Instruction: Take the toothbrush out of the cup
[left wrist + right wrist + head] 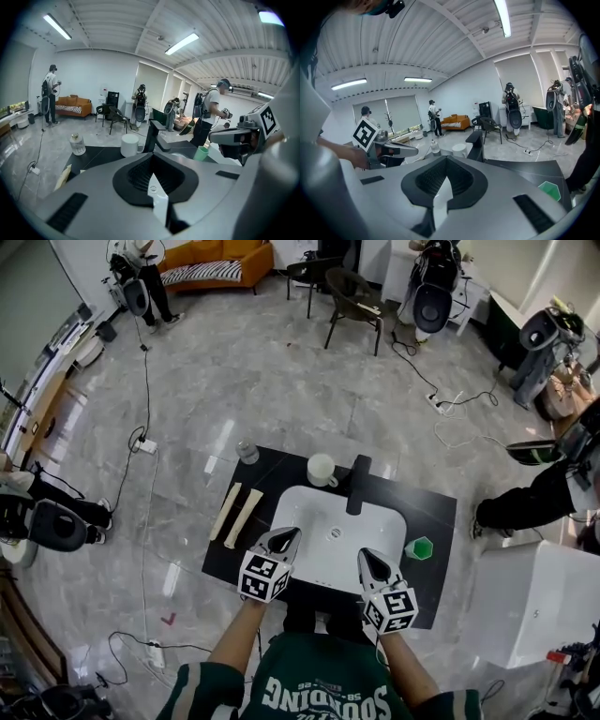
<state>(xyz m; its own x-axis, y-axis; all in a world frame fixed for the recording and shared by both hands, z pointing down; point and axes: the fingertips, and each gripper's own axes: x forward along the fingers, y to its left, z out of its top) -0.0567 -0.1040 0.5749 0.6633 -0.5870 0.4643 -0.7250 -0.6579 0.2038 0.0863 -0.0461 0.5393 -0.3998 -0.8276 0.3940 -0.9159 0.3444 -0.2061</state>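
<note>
Black bench (427,512), white basin (314,549) sunk in its middle; black tap (359,482) at the basin's far edge.

Left gripper (287,538) over the basin's near-left corner, jaws pressed together, nothing between them. Right gripper (367,561) over the near-right part of the basin, jaws likewise together and bare.

White cup (321,470) upright on the bench just left of the tap, far side; its inside reads plain white from above. Green cup (419,547) upright on the bench right of the basin; inside shows only green. Small clear jar (247,453) at the far-left corner, contents not legible.

Two pale slender pieces (246,517) lie side by side on the bench left of the basin, well apart from both cups. Toothbrush: cannot tell whether either piece is it.
</note>
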